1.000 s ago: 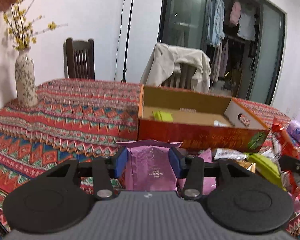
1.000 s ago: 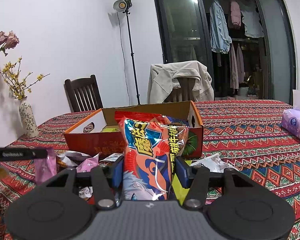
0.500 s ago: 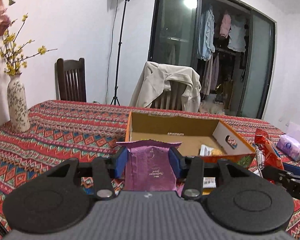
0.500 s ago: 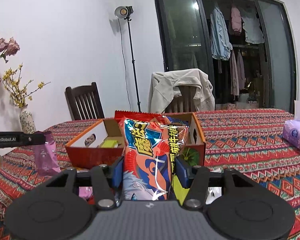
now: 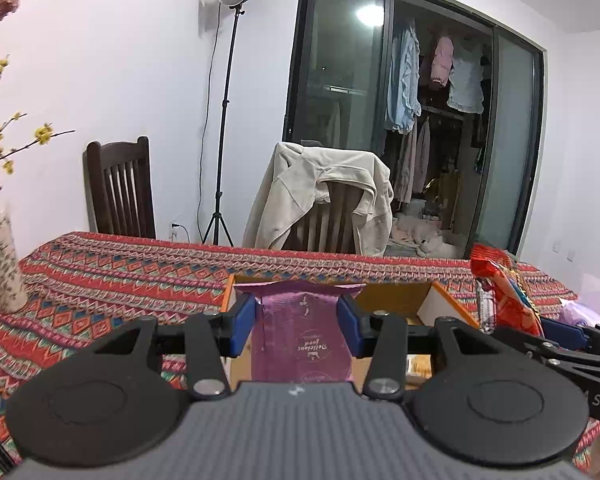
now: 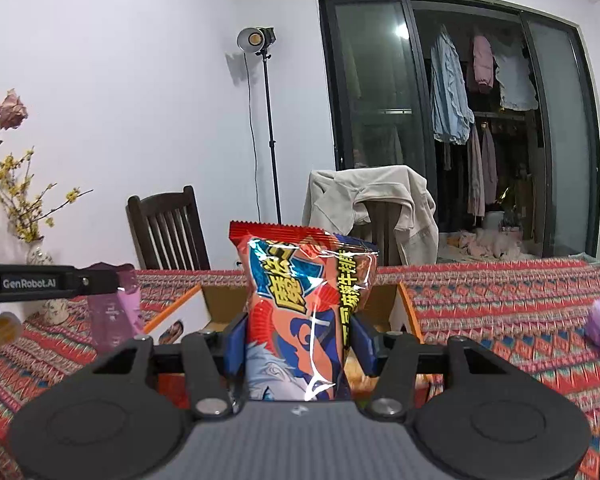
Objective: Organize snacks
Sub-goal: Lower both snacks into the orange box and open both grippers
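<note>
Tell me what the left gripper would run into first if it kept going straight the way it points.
Probably the cardboard box: the left gripper, clamped on the purple packet, aims into its open top, though depth is unclear.

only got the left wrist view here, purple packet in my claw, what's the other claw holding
Observer: The right claw is shut on a red and blue snack bag with a cartoon face printed low on its front.
Operator: can't see past my packet, what's right ahead of that bag
Observer: The open cardboard box; the bag stands upright in front of its opening.
Operator: and my claw from over there?
Observer: The left claw reaches in from the left edge, and its purple packet hangs clear of the patterned tablecloth, beside the box's left wall.
</note>
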{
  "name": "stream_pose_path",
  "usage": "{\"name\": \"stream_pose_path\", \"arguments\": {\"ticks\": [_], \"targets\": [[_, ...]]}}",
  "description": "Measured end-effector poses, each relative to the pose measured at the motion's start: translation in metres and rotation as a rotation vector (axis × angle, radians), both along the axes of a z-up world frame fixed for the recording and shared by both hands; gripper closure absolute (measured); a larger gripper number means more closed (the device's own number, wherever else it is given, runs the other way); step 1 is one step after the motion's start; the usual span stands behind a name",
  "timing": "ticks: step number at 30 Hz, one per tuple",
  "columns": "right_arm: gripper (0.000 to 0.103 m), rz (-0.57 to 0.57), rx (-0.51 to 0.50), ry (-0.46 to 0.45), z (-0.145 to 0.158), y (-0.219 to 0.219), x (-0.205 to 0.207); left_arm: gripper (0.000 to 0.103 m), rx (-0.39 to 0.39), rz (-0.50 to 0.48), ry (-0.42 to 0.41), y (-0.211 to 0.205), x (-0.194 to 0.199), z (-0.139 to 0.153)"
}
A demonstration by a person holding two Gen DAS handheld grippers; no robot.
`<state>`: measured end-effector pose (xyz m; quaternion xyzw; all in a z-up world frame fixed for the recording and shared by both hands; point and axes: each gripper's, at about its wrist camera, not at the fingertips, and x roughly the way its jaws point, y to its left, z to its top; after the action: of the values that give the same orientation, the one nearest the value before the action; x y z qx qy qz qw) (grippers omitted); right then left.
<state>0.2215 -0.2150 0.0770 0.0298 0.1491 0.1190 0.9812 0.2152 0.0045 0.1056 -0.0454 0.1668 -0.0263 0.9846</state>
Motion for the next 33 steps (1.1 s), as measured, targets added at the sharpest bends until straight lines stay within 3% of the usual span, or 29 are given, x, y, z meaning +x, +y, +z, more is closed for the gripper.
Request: {"name": "stream_pose_path", "arguments": {"ticks": [7, 13, 24, 25, 26, 27, 28, 33], "targets": [[0.050, -0.023, -0.023, 0.023, 0.005, 0.005, 0.054, 0.057, -0.013, 0.009, -0.013, -0.013, 0.045, 0.005], [0.050, -0.055, -0.005, 0.061, -0.012, 0.002, 0.097, 0.057, -0.015, 0.046, 0.003, -0.017, 0.081, -0.013], [0.049, -0.039, -0.043, 0.121, -0.043, 0.004, 0.117, 0.055, 0.021, 0.064, 0.047, -0.010, 0.102, -0.051], [0.044, -0.035, -0.039, 0.124, -0.044, 0.004, 0.117, 0.045, 0.014, 0.066, 0.046, -0.008, 0.101, -0.053], [0.035, -0.037, -0.037, 0.129, -0.045, 0.004, 0.116, 0.024, 0.007, 0.067, 0.043, -0.006, 0.101, -0.053], [0.011, -0.042, -0.036, 0.127, -0.045, 0.003, 0.116, 0.013, -0.003, 0.077, 0.034, -0.004, 0.099, -0.054], [0.000, -0.046, -0.036, 0.123, -0.046, 0.003, 0.116, 0.000, -0.009, 0.096, 0.018, -0.003, 0.096, -0.054], [0.000, -0.055, -0.040, 0.111, -0.046, 0.004, 0.111, 0.000, -0.012, 0.112, 0.013, -0.001, 0.095, -0.054]]}}
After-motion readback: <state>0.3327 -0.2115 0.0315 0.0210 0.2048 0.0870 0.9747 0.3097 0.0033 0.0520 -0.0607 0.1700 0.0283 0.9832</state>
